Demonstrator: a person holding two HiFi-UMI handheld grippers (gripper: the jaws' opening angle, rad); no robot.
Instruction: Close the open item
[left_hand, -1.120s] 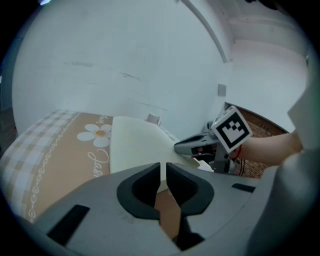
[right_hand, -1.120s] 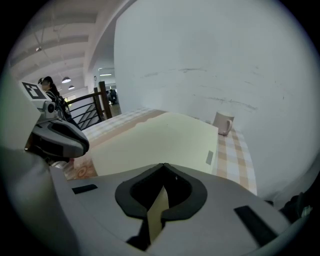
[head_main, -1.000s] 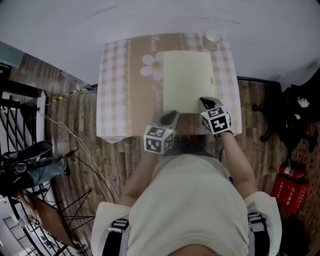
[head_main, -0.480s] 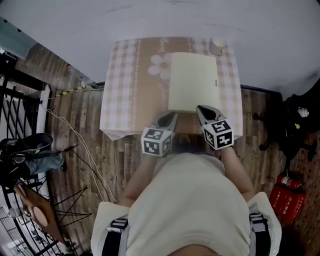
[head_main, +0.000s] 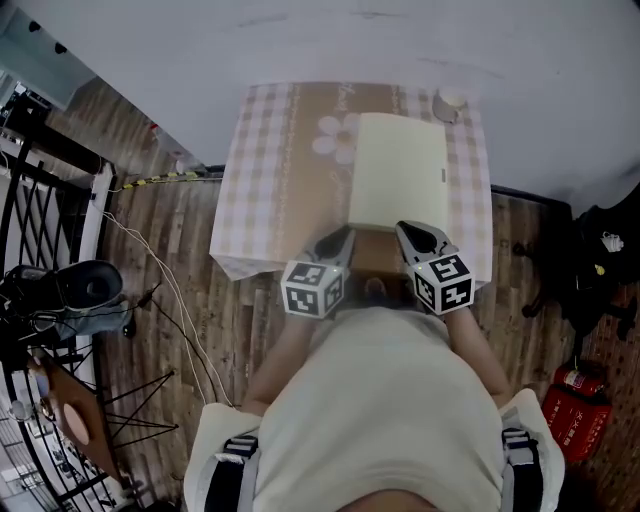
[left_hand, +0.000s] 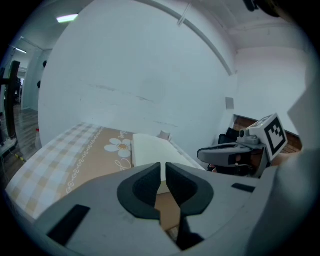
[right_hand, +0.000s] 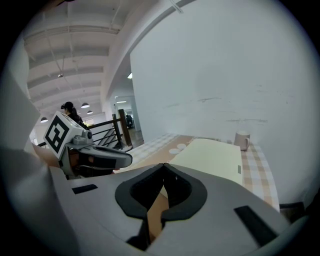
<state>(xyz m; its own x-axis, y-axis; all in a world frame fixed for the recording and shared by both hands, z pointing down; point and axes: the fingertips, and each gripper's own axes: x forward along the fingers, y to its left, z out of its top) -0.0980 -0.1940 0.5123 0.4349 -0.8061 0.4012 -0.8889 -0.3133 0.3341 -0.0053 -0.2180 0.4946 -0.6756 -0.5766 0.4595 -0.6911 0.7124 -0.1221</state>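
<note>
1. The closing looks done. The cream case lies flat on the right half of the table, with its lid down and no gap showing along the edges in view. I cannot tell whether the small grey tab on its right edge is fastened. That is the only thing I judge might be left.
2. The left gripper hangs over the table's near edge, just short of the case and apart from it. In the left gripper view its dark pads are drawn almost together, with only a slit between them and nothing in it.
3. The right gripper hovers by the case's near right corner and looks clear of it. In the right gripper view its tips meet, and it is empty.
4. The tablecloth is soft fabric, checked beige and white at the sides. A tan band down the middle carries a white daisy print, and the cloth drapes over the near edge.
5. Both grippers have smooth grey moulded shells, black curved pads and a cube with square markers.
6. The case is a thin, flat rectangle with a smooth matt surface and crisp corners, and it looks stiff.
7. A small pale cup stands at the far right corner, just beyond the case. It is round and probably ceramic.
</note>
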